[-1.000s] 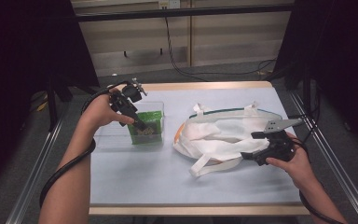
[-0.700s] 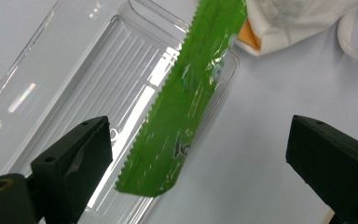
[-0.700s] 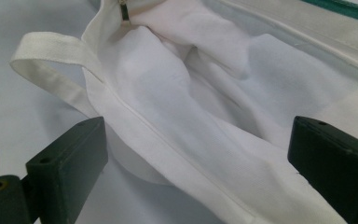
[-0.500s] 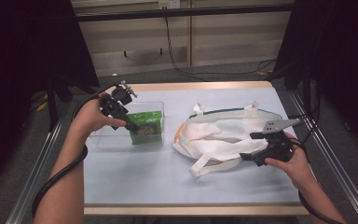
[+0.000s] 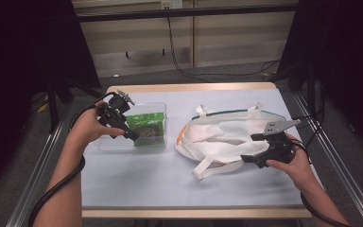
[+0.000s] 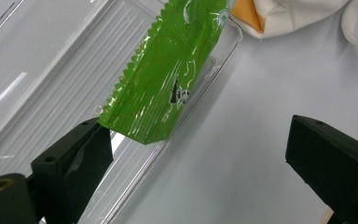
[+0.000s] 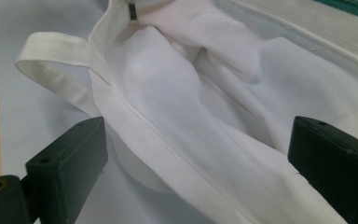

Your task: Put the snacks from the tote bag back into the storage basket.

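Since the earlier frame, the left claw (image 5: pixel 133 136) has been drawn back from the green packet (image 5: pixel 145 128) and is held released. That packet lies in the clear tray (image 5: pixel 105 144), just ahead of its jaws. Below the released right claw (image 5: pixel 246 160), the white bag (image 5: pixel 220 135) is spread on the tabletop (image 5: pixel 142 179); its strap (image 7: pixel 56 51) is seen closely in the right gripper view.

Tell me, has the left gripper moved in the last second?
Yes. The left gripper has drawn back toward the table's left side, off the green packet, which lies in the clear tray; its jaws are open.
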`<state>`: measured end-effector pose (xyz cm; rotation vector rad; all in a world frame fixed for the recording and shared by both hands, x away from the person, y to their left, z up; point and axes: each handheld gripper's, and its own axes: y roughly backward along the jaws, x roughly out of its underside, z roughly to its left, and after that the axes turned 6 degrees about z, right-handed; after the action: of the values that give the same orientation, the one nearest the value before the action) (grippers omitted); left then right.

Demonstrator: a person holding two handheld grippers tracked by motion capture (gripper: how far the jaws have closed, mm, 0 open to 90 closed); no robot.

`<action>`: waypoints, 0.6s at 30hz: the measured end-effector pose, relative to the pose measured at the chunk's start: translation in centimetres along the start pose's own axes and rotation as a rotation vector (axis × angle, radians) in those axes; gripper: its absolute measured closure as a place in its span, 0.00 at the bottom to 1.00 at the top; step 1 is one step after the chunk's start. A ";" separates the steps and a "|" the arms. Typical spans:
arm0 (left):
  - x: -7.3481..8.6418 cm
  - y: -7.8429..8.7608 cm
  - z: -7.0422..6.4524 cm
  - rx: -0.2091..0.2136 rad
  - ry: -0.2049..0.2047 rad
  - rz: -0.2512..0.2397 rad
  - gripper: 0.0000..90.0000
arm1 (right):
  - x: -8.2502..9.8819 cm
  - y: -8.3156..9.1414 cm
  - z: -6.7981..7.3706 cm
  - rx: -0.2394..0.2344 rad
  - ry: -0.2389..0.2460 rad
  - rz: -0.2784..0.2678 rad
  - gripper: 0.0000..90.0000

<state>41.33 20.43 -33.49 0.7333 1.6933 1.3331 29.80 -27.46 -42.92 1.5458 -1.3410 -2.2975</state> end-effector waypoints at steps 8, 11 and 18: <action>0.8 -0.2 -0.5 -0.001 -0.005 -0.001 0.08 | -0.2 -0.1 0.0 -0.007 0.005 -0.002 0.05; 0.9 -0.1 -0.6 0.001 -0.007 0.001 0.08 | -0.3 -0.2 0.1 -0.009 0.008 0.000 0.05; 1.3 -0.5 -1.0 0.010 0.000 -0.009 0.08 | -0.4 -0.2 0.1 -0.008 0.011 -0.003 0.04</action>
<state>39.80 20.93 -34.24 0.7307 1.7020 1.3195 29.98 -27.13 -42.77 1.5563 -1.3257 -2.2904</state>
